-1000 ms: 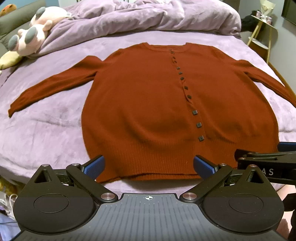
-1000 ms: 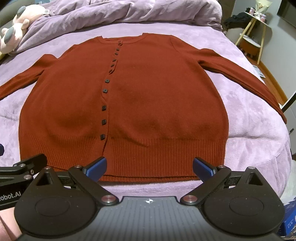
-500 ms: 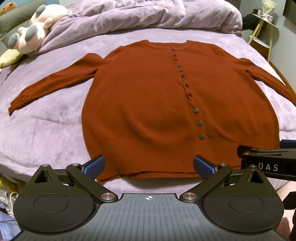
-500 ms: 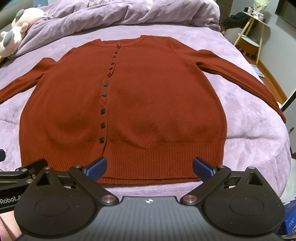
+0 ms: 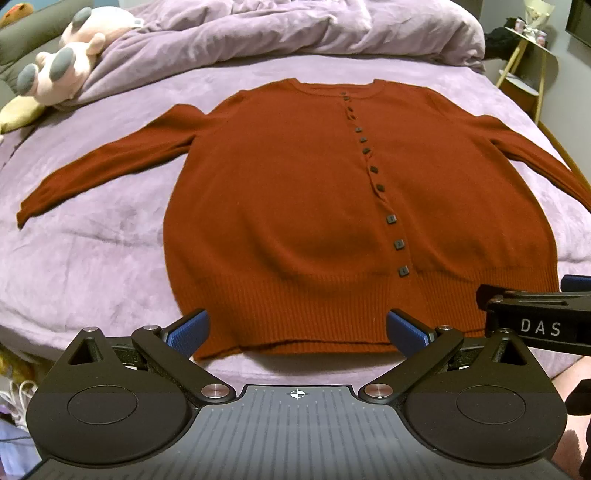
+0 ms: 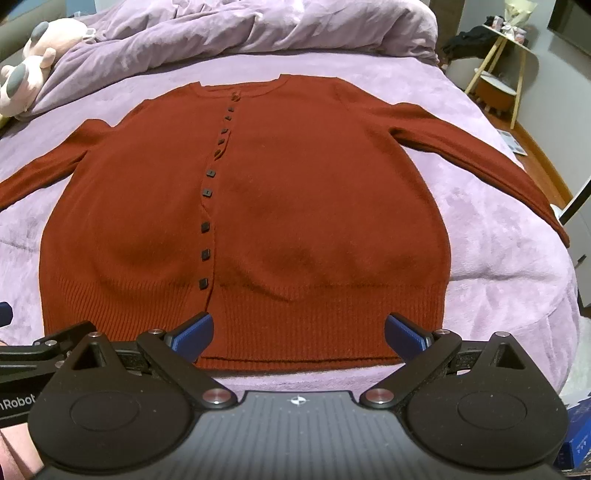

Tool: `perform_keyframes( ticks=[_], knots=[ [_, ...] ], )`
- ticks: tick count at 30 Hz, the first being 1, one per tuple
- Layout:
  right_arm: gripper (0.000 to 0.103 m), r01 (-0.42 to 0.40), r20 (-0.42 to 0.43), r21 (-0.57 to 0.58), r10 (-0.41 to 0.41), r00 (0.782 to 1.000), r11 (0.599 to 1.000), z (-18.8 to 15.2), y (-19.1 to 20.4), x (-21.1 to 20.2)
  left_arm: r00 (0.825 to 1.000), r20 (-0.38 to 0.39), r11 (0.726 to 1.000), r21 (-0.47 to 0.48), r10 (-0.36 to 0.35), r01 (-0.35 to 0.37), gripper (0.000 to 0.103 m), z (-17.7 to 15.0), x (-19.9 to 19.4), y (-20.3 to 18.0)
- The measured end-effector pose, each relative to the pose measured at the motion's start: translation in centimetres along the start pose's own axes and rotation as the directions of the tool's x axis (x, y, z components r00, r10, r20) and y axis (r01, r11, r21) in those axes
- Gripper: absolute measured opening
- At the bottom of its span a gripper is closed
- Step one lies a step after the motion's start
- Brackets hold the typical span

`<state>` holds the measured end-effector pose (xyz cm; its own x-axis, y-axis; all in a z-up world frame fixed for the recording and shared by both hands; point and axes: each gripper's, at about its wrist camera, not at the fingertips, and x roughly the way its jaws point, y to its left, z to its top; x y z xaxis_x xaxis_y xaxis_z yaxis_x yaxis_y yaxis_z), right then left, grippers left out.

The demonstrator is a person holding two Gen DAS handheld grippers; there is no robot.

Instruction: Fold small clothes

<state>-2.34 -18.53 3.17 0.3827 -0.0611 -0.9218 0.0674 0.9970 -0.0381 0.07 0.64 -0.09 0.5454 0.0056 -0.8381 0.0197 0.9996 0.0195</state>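
My left gripper (image 5: pixel 297 328) and right gripper (image 6: pixel 299 330) are both matt black plastic w/ shiny metal pivot screws, and the finger pads (image 5: pixel 186 330) are blue rubbery stuff w/ a fine bumpy texture. The rust-red cardigan (image 5: pixel 332 206) is a soft matt knit, ribbed along the hem, w/ small dark square buttons (image 5: pixel 391 219) that look like plastic, tbh can't be sure. The bedspread (image 5: pixel 92 251) is lilac plush, kinda velvety nap. The duvet (image 6: pixel 258 29) is smoother, crinkly cloth. The plush toy (image 5: pixel 70 74) is fuzzy fabric.
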Motion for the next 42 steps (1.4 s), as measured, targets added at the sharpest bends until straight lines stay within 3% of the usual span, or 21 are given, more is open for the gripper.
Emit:
perform_keyframes(
  ticks=[42],
  knots=[
    [0.099,-0.004,0.001,0.014,0.004,1.0,1.0,-0.32,-0.39,0.29,1.0,-0.017,1.0,-0.017,0.011,-0.011,0.103,-0.19,0.16,0.68]
  ],
)
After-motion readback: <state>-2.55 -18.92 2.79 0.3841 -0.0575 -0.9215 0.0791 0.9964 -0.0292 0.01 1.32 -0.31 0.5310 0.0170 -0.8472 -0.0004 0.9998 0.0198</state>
